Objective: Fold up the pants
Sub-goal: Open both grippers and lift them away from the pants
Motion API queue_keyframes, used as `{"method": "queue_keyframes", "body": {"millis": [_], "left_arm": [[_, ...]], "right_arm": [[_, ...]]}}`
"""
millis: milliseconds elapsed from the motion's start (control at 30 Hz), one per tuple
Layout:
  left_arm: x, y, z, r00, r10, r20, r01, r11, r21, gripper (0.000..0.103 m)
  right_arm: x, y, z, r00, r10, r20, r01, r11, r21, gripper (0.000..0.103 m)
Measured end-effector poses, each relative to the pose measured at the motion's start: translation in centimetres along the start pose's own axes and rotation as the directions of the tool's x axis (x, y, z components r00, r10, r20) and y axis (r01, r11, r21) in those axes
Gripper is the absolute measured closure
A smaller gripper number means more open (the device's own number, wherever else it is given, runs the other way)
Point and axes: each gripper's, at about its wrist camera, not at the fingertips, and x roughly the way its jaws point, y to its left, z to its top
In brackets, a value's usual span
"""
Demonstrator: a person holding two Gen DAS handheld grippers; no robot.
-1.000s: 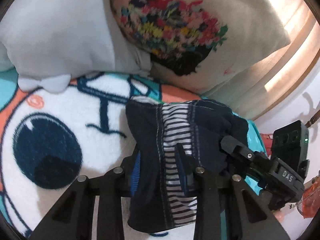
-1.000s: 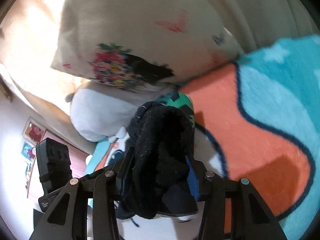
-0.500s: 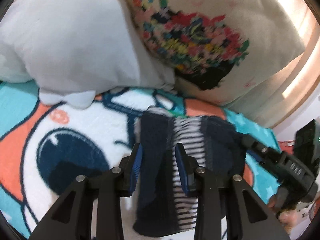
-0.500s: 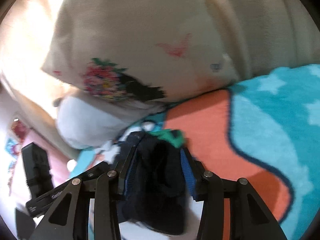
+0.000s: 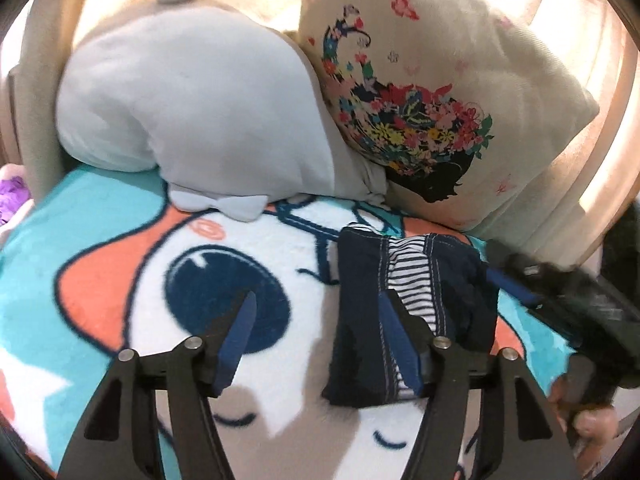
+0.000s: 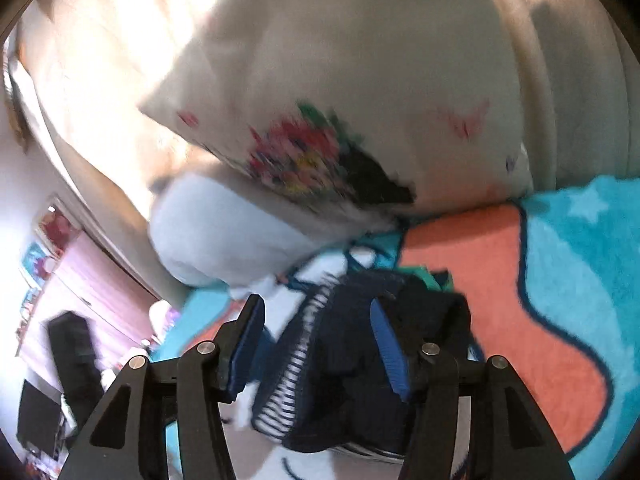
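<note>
1. The folded pants (image 5: 404, 312) are laid on the blanket (image 5: 120, 248), before two cushions.
2. The plush cushion (image 5: 192, 108) is set left of the printed pillow (image 5: 440, 92), touching it.

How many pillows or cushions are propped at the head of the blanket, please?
2. The pale blue plush cushion sits on the left; the cream cushion with a floral print leans on its right. Both are behind the folded pants. Others may lie outside the frame.

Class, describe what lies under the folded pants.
The folded pants rest on a cartoon-print blanket, visible all around them. The part of the print directly beneath is covered and cannot be seen.
</note>
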Motion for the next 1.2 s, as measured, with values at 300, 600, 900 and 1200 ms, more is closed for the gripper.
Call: {"method": "queue_keyframes", "body": {"millis": [300,600,900,1200], "left_arm": [[-1.5,0.3,-0.8,0.999,0.017,0.038,-0.018,1.0,0.016,0.039],[-4.5,0.3,-1.1,0.99,0.055,0.126,-0.059,0.998,0.026,0.032],[-8.5,0.2,-1.8,0.963,0.114,0.245,-0.121,0.993,0.013,0.022],[-13.6,-0.6,-3.1,0.845,0.271,0.461,-0.296,0.955,-0.017,0.0]], "right_arm": [[1.2,-2.7,-1.7,0.996,-0.068,-0.052,0.072,0.995,0.073,0.04],[-4.4,-3.5,-3.7,0.983,-0.171,0.072,0.162,0.98,0.117,0.035],[-9.7,-4.0,-5.8,0.962,-0.224,0.155,0.196,0.965,0.177,0.032],[-9.6,0.7,-8.1,0.948,-0.28,0.151,0.282,0.959,0.003,0.03]]}}
